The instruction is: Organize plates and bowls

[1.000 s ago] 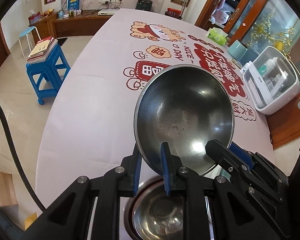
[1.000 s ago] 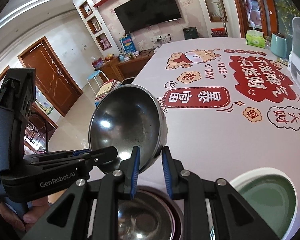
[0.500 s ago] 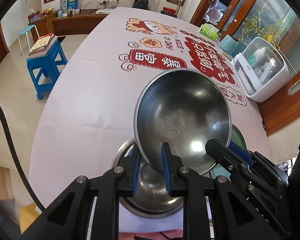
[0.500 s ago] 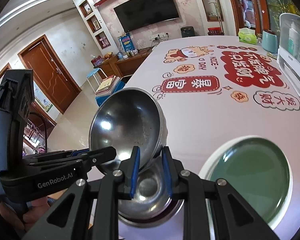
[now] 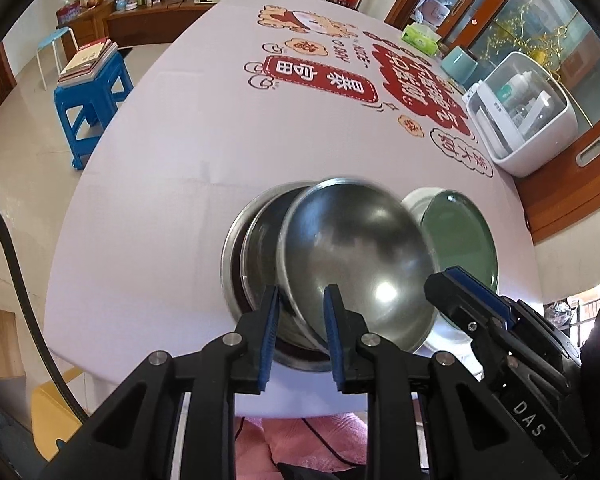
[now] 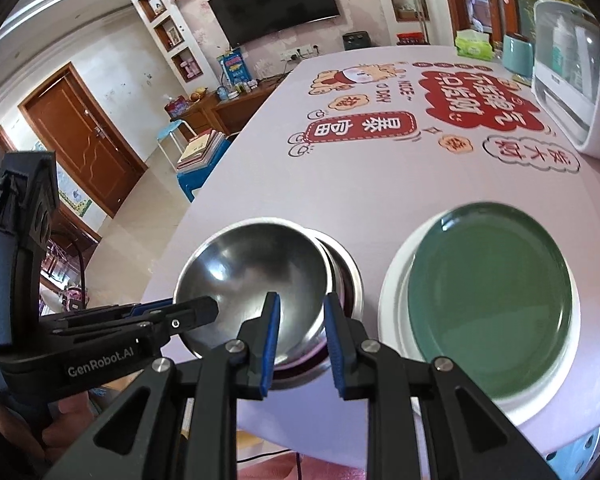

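From left to right on the table [image 5: 148,184]: the steel bowls, then the plates. A green plate [image 6: 488,304] already lies stacked on a white plate [image 6: 392,280], so I judge that side finished. What is left is the steel bowl [image 5: 356,256] I carry tilted over the stacked bowls [image 5: 236,240], not yet seated in them. My left gripper [image 5: 300,320] is pressed almost together, pinching the near rim of the steel bowl at its left side. My right gripper [image 6: 300,320] is likewise nearly closed, pinching the same rim at the right side, with the bowl's hollow just ahead of its fingers. The bowl hangs between both grippers, overlapping the stack and just beside the plates
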Demonstrator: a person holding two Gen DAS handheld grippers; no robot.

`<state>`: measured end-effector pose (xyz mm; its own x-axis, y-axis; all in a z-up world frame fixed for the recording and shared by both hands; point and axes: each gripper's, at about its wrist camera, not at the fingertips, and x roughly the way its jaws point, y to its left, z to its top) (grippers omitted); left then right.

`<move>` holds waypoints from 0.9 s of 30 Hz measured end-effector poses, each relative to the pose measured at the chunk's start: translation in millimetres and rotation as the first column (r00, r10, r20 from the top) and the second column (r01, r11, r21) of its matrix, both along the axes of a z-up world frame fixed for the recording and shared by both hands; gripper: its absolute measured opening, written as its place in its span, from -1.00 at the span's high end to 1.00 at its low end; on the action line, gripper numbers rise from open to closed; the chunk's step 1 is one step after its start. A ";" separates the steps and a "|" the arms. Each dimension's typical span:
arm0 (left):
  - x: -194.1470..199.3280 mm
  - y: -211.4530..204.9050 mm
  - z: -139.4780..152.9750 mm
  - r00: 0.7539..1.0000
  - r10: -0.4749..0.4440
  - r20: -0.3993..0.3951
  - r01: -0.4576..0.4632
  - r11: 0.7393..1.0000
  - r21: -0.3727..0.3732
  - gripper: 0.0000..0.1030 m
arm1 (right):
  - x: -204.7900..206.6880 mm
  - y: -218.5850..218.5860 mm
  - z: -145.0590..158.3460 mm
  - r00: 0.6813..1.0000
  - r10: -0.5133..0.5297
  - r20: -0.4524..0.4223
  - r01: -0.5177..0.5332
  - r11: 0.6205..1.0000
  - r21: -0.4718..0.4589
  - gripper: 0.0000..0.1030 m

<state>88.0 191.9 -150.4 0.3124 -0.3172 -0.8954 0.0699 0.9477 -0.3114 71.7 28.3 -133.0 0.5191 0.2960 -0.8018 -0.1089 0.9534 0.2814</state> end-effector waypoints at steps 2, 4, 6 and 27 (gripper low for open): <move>-3.7 -0.7 -1.5 1.000 -0.011 -0.002 0.011 1.000 -0.005 0.61 | -3.1 1.0 -0.9 1.000 -0.004 -0.005 0.004 1.000 -0.002 0.56; -5.5 -1.1 -1.6 1.000 -0.019 0.000 0.019 1.000 0.004 0.59 | -6.0 3.9 -1.0 1.000 0.001 -0.009 -0.001 1.000 -0.003 0.56; -7.6 -0.9 -1.8 1.000 -0.026 -0.002 0.026 1.000 -0.003 0.59 | -7.3 7.4 -0.2 1.000 0.010 -0.008 -0.010 1.000 -0.007 0.56; -2.9 -23.9 18.0 0.998 0.038 0.040 -0.038 0.999 0.006 0.45 | 1.1 -21.0 7.9 0.994 0.106 -0.010 -0.106 0.994 0.012 0.39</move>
<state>85.1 168.0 -132.4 0.3596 -0.2985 -0.8841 0.0462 0.9520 -0.3026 72.8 7.3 -125.1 0.4759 0.3580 -0.8034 -0.2064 0.9334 0.2937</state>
